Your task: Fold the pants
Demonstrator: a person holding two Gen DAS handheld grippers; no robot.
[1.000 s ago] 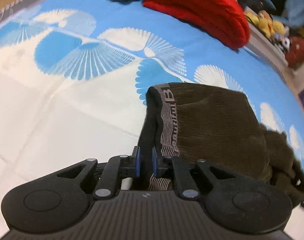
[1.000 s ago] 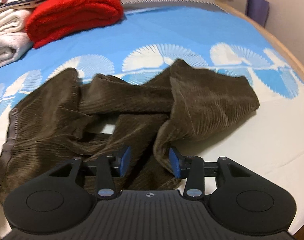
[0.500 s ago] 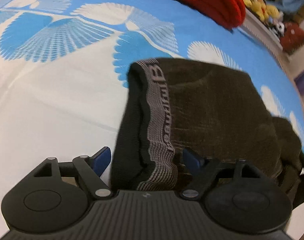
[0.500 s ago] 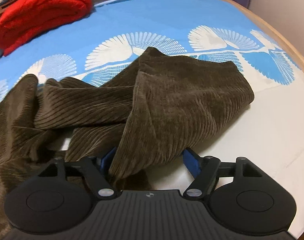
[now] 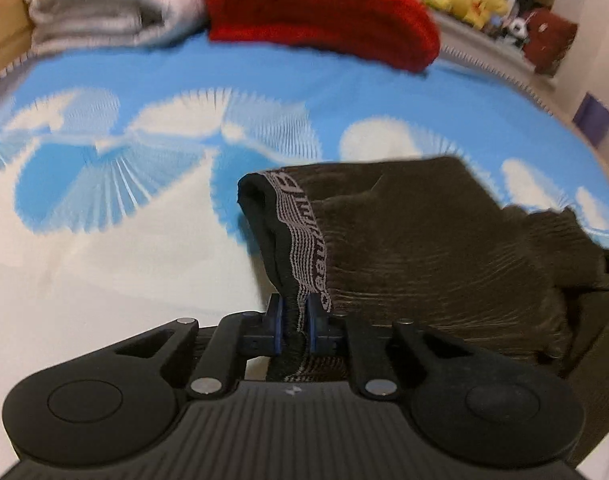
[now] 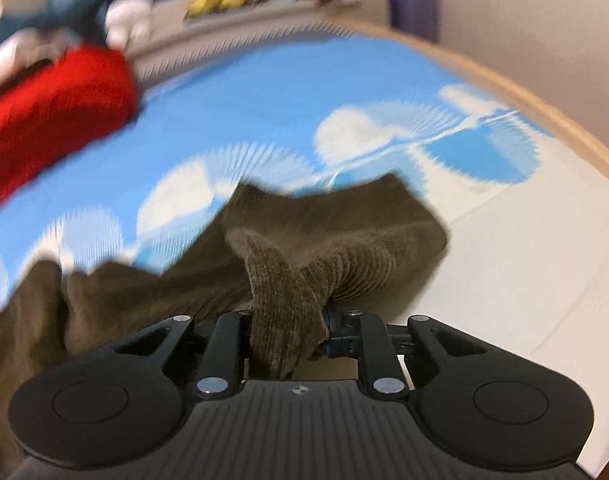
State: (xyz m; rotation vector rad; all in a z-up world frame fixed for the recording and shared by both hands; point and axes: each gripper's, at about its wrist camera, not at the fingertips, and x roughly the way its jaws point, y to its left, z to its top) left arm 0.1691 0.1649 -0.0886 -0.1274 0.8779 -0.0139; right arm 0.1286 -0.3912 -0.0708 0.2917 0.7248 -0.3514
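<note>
The brown ribbed pants point(image 5: 424, 240) lay bunched up on the blue and white bed point(image 5: 104, 280). The left gripper point(image 5: 294, 320) had just squeezed shut on their grey waistband point(image 5: 304, 248). The right gripper point(image 6: 288, 332) had just pinched a fold of leg.

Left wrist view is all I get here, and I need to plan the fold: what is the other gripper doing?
Observer: The right gripper has its jaws shut on a bunched fold of the brown corduroy pants; they have just been closing.
Operator: Which part of the pants is that?
Observer: A leg end, well away from the waistband your left gripper pinches.
Operator: Is the bed edge close on that side?
Observer: A wooden bed rim curves past the blue and white sheet, with bare sheet between it and the pants.
</note>
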